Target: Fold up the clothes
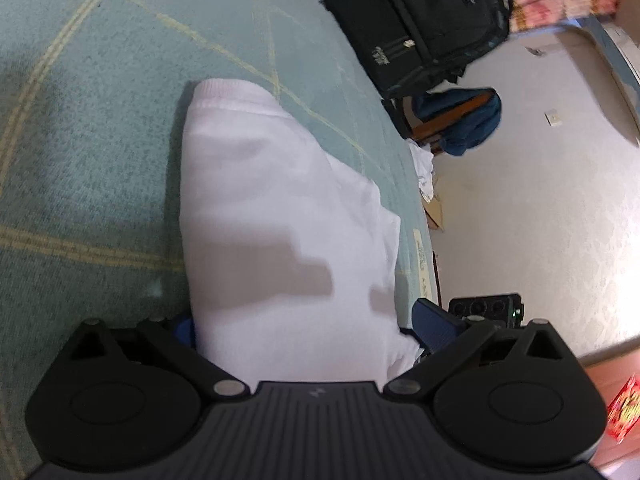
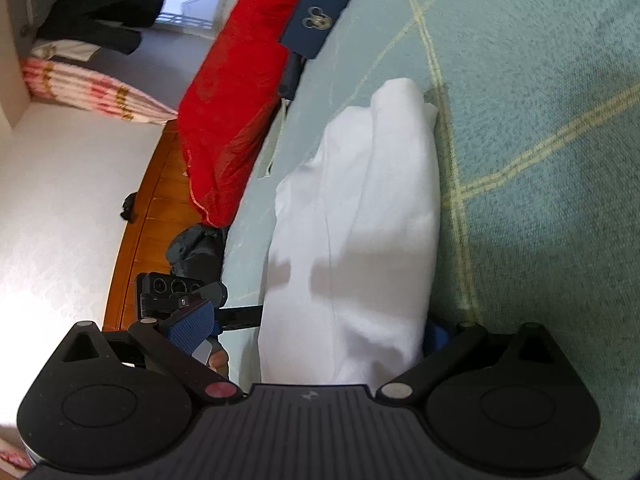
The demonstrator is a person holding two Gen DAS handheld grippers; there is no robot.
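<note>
Left wrist view: left gripper (image 1: 304, 332) sits spread wide around the near end of the folded white garment (image 1: 280, 216), and the right gripper (image 2: 320, 332) straddles its end likewise. Garment's lying on the green bedspread (image 1: 80, 160) close to the edge, so I'd clamp both ends evenly before folding.

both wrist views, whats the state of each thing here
white garment: folded, lying on the bed
left gripper: open, fingers straddling the garment's near edge
right gripper: open, straddling the garment
bed cover: spread flat
backpack: upright beside the bed
</note>
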